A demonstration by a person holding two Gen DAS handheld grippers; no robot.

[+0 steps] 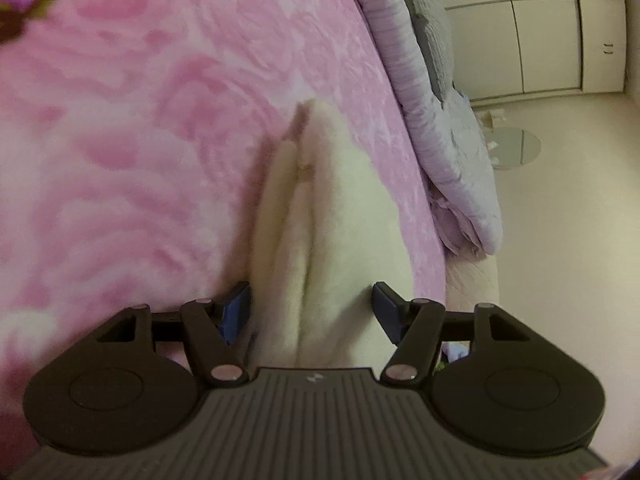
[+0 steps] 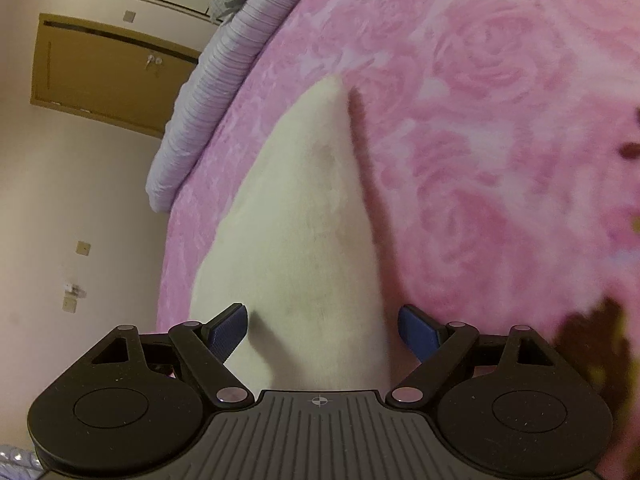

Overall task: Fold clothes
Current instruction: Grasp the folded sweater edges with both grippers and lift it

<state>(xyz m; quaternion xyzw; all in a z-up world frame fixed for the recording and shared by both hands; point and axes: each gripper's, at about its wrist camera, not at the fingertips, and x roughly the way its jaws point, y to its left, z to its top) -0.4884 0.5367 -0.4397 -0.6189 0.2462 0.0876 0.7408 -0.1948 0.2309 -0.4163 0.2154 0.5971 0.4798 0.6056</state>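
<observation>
A cream-white fleecy garment (image 1: 320, 240) lies folded on a pink rose-patterned bedspread (image 1: 140, 160), near the bed's edge. In the left wrist view my left gripper (image 1: 311, 312) is open, its blue-padded fingers standing on either side of the garment's near end, which shows a crease down its middle. In the right wrist view the same garment (image 2: 304, 220) runs away from me as a flat tapering shape. My right gripper (image 2: 323, 332) is open, its fingers spread on either side of the garment's near end. Neither gripper holds the cloth.
A folded lilac quilt (image 1: 440, 128) lies along the bed's edge, also in the right wrist view (image 2: 212, 92). Beyond it are a grey pillow (image 1: 432, 32), white wardrobe doors (image 1: 540, 40), a pale floor and a wooden cabinet (image 2: 104, 72). A dark brown patterned thing (image 2: 596, 340) is at right.
</observation>
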